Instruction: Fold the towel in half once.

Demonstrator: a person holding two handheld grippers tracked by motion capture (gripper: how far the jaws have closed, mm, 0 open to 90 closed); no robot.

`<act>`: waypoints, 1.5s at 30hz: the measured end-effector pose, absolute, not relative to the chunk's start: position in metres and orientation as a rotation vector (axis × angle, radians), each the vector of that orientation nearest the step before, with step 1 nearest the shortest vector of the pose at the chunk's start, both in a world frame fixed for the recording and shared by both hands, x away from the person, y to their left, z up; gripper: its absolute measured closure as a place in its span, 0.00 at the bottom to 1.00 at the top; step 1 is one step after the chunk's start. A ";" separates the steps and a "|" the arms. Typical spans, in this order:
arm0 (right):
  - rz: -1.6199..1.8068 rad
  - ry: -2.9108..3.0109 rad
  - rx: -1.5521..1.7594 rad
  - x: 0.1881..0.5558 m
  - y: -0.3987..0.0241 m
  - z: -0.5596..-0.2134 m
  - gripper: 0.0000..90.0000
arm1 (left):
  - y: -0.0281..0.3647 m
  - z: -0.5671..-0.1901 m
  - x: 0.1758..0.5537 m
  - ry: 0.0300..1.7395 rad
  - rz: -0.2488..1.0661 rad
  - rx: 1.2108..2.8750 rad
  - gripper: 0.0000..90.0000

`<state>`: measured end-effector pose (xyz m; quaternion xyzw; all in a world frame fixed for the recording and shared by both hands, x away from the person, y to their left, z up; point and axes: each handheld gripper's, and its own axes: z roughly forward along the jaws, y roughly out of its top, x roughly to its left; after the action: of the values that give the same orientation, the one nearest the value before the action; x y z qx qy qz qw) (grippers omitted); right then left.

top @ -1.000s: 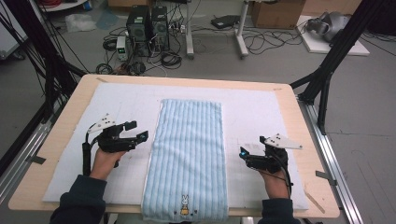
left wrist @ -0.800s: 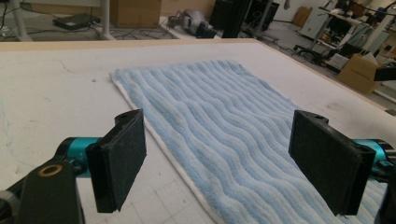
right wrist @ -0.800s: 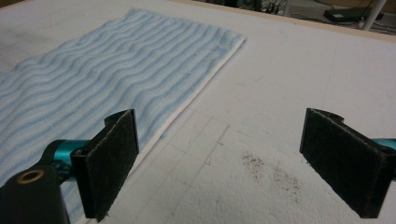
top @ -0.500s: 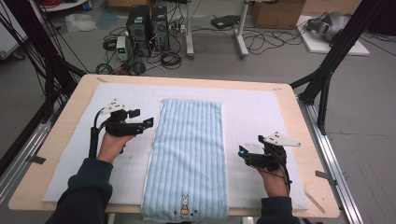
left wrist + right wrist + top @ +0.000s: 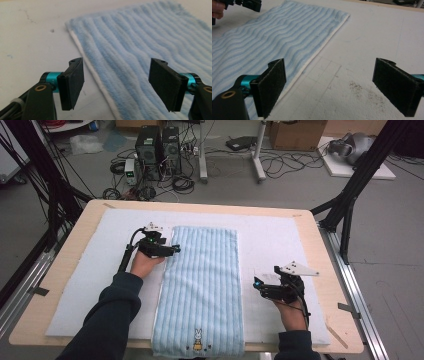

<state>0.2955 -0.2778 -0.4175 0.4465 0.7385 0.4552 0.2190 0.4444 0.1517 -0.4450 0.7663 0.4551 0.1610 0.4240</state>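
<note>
left tool point(image 5: 116, 82) closing, seemingly astride towel point(image 5: 140, 50) edge | right tool point(image 5: 329, 87) wide

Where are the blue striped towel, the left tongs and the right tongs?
blue striped terry towel point(image 5: 202, 285), high view, middle of cloth.
left tongs point(image 5: 176, 249), high view, between fingertips at towel's edge.
right tongs point(image 5: 256, 284), high view, between fingertips.

Dark navy sleeves point(image 5: 112, 312) are worn. Black grippers are seen: left gripper point(image 5: 116, 83) with teal collars, brass screws, black cable; right gripper point(image 5: 329, 88) topped by a grey three-cornered plate point(image 5: 298, 269).
</note>
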 end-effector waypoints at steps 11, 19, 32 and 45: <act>1.228 2.075 1.246 0.301 -0.269 -0.420 0.12 | 0.130 -0.451 0.438 1.003 0.495 2.040 0.93; 1.199 2.134 1.343 0.345 -0.258 -0.418 0.12 | 0.142 -0.452 0.446 1.136 0.314 1.907 0.96; 1.020 2.251 1.389 0.425 -0.202 -0.436 0.58 | 0.146 -0.451 0.446 1.122 0.298 1.914 0.96; 0.841 2.265 1.312 0.430 -0.188 -0.435 0.98 | 0.152 -0.448 0.450 1.158 0.252 1.823 0.95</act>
<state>0.4302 -0.1878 -0.4345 0.4681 0.8080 0.3000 0.1950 0.4502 0.1525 -0.4484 0.7422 0.4716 0.1028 0.4649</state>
